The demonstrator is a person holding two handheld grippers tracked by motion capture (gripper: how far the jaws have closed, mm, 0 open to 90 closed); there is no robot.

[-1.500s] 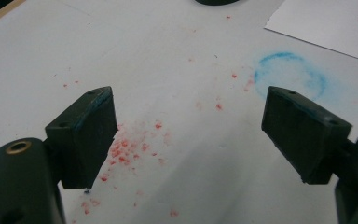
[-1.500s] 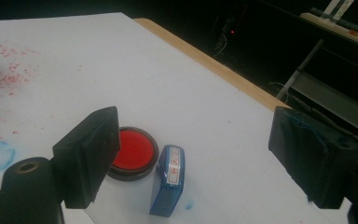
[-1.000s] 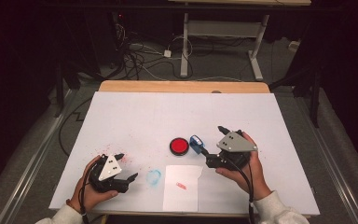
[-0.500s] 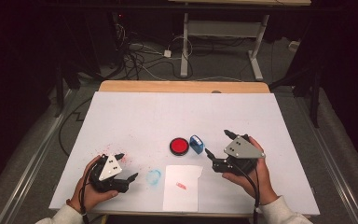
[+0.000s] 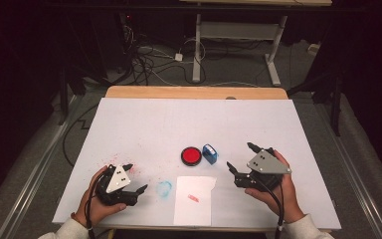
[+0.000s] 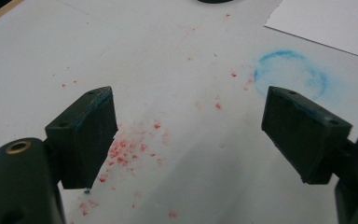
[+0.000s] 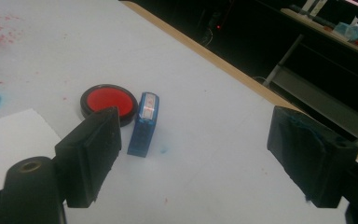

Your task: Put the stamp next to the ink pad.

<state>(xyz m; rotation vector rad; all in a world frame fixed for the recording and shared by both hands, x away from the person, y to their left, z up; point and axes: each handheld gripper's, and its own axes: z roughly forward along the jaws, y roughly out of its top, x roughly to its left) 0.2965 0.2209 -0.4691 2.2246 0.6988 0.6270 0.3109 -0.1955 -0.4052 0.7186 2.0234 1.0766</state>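
Right hand-held gripper [image 5: 239, 158] has released the small blue rectangular stamp [image 5: 209, 153], now beside the round red ink pad [image 5: 191, 155], jaws spread; left hand-held gripper [image 5: 135, 178] spread, idle.

White-covered table [image 5: 144, 124], wooden far edge.

We see a red ink pad [image 5: 191, 156] beside a blue stamp [image 5: 210, 154], a paper sheet [image 5: 194, 199] near us, and what are probably ink stains.

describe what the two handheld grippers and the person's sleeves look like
Both grippers, left and right, are black, each topped by a grey three-cornered plate with small dark dots. A black cable trails back from each. Their fingers are blocky black pads with blue smudges along the edges. The sleeves are light grey.
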